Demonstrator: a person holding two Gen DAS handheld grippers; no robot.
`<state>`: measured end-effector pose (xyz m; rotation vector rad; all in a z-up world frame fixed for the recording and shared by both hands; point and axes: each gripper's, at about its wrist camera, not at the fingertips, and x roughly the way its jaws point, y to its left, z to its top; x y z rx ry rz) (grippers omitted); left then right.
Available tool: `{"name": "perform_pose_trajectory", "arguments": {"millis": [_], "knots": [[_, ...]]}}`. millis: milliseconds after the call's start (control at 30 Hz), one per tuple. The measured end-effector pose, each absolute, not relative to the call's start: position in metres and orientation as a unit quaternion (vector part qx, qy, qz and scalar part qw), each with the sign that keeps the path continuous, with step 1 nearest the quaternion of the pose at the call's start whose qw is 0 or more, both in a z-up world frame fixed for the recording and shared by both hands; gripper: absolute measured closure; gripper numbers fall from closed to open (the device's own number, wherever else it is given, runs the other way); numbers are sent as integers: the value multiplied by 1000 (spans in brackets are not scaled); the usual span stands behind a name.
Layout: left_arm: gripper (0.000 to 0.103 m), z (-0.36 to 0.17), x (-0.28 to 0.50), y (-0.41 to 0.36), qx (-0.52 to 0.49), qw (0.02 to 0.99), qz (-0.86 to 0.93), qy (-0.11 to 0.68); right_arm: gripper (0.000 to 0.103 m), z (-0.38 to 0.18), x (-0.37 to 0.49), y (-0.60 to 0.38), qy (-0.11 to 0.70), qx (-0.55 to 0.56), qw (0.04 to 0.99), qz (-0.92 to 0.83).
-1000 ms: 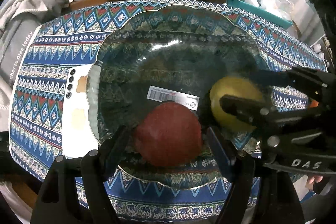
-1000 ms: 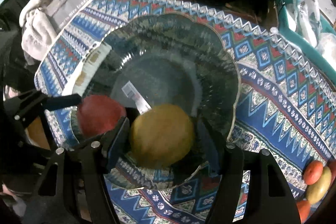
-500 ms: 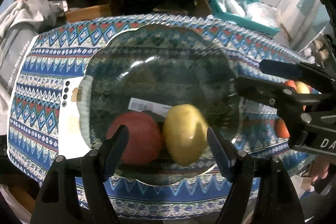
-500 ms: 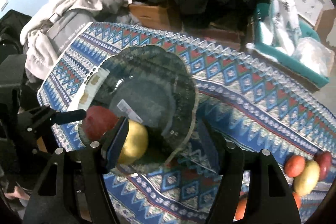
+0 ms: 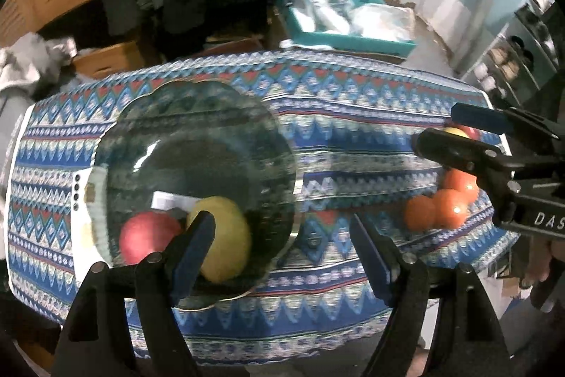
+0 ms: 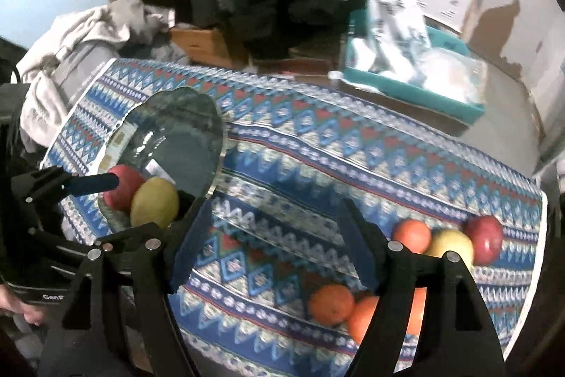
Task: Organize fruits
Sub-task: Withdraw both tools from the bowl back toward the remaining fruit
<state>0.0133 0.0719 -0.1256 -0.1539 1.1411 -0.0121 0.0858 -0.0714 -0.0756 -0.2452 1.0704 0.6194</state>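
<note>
A scalloped glass plate [image 5: 197, 133] lies on the patterned cloth at the left; it also shows in the right wrist view [image 6: 183, 136]. In it rest a red apple [image 5: 144, 237] and a yellow apple [image 5: 226, 239], touching. My left gripper [image 5: 282, 253] is open and empty, above the plate's right rim. My right gripper [image 6: 272, 246] is open and empty over the cloth's middle. Loose fruit lies at the right: oranges [image 6: 332, 304], a yellow apple [image 6: 452, 244], a red apple [image 6: 485, 237], a tomato-red fruit [image 6: 413, 234].
A white card [image 5: 83, 200] lies under the plate's left edge. Behind the table stand a teal tray [image 6: 409, 83] with plastic bags, a cardboard box [image 6: 201, 45] and grey clothing [image 6: 81, 37]. The table's front edge is close below both grippers.
Both grippers let go of their apples in the plate and pulled back and to the right. The right gripper now faces the loose fruit at the right.
</note>
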Motion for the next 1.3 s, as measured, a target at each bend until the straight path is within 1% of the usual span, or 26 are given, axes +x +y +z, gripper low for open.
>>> {"name": "perform_pose_trajectory", "arguments": {"millis": [200, 600, 767, 900, 1133, 1233, 1300], "knots": [[23, -119, 19, 41, -58, 840, -33, 539, 26, -69, 86, -120, 507, -96, 815, 263], [23, -121, 32, -3, -74, 823, -79, 558, 24, -72, 84, -201, 521, -64, 827, 203], [23, -106, 39, -19, -77, 825, -82, 554, 24, -75, 80, -220, 526, -57, 827, 189], [23, -100, 46, -29, -58, 831, -73, 549, 23, -77, 87, -234, 532, -42, 826, 180], [23, -107, 64, -41, -24, 822, -66, 565, 22, -82, 106, -241, 553, -9, 817, 165], [23, -108, 65, -44, -9, 814, -65, 577, 19, -84, 112, -233, 567, -15, 809, 158], [23, -109, 63, -44, -14, 808, -66, 585, 19, -85, 115, -226, 570, -23, 806, 158]]}}
